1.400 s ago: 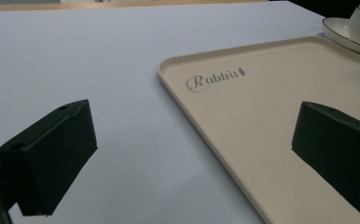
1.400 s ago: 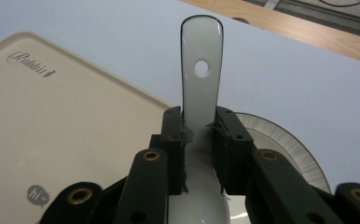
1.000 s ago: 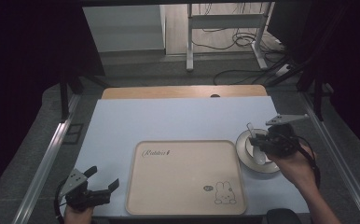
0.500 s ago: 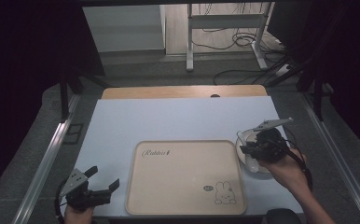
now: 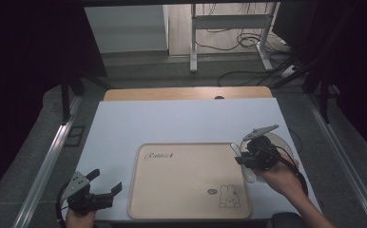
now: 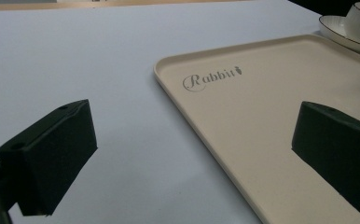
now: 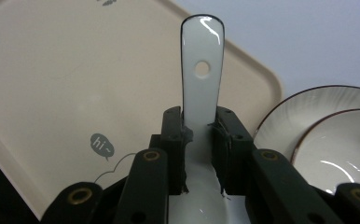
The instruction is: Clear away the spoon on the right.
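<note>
White glazed ceramic spoon (image 7: 201,60): clamped by its handle in the right hand-held gripper (image 7: 201,154), over the beige rabbit-print tray (image 7: 75,84) edge. White dark-rimmed saucer (image 7: 285,116) with bowl just beside. Lift done; placing remains. Left hand-held gripper (image 5: 96,187) idle, jaws apart.

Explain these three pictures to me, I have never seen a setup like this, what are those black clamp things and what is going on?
A person sits at a white table holding a hand-operated gripper in each hand. One picture looks down from above; the other two come from small cameras riding on each gripper, looking along its black fingers. On the table lies a beige rectangular plastic tray printed with "Rabbit" and a bunny, and beside it a white saucer with a dark rim carrying a white bowl. The right gripper is shut on a white ceramic spoon, held at the tray's right edge. The left gripper waits open near the tray's left edge, holding nothing.
</note>
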Demonstrator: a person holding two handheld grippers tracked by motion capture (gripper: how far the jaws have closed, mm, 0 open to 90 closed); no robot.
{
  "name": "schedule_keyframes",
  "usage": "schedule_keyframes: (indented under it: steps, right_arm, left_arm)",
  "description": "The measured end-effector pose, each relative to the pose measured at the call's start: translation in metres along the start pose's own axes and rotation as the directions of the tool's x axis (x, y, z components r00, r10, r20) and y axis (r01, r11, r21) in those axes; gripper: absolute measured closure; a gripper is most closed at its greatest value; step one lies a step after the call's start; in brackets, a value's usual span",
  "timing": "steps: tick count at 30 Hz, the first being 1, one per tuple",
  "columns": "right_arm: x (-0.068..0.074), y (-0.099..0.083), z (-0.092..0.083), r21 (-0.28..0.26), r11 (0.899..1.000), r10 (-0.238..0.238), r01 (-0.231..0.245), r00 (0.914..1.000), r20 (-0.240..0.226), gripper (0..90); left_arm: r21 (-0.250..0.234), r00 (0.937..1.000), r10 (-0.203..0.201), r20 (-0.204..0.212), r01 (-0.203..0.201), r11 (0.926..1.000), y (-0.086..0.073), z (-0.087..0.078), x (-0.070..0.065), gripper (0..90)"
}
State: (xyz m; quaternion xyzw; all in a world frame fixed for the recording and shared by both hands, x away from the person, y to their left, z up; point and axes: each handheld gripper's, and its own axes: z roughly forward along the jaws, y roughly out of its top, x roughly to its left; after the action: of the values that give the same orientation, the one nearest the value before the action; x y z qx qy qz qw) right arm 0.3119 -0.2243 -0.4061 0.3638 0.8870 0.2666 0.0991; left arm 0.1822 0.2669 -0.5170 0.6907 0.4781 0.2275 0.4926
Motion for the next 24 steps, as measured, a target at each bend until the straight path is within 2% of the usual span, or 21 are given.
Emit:
schedule_keyframes:
  steps: [8, 24]
  right_arm:
    - [0.007, 0.0, 0.014, 0.05, 0.998, -0.028, 0.029, 0.9996, -0.01, 75.3]
    - [0.011, -0.001, 0.031, 0.102, 0.993, -0.052, 0.054, 0.9985, -0.019, 75.3]
  left_arm:
    - [0.001, 1.0, 0.001, 0.002, -0.001, 1.0, 0.0, 0.0, 0.0, 0.0]
    - [0.002, 1.0, 0.003, 0.003, -0.003, 1.0, 0.0, 0.0, 0.0, 0.0]
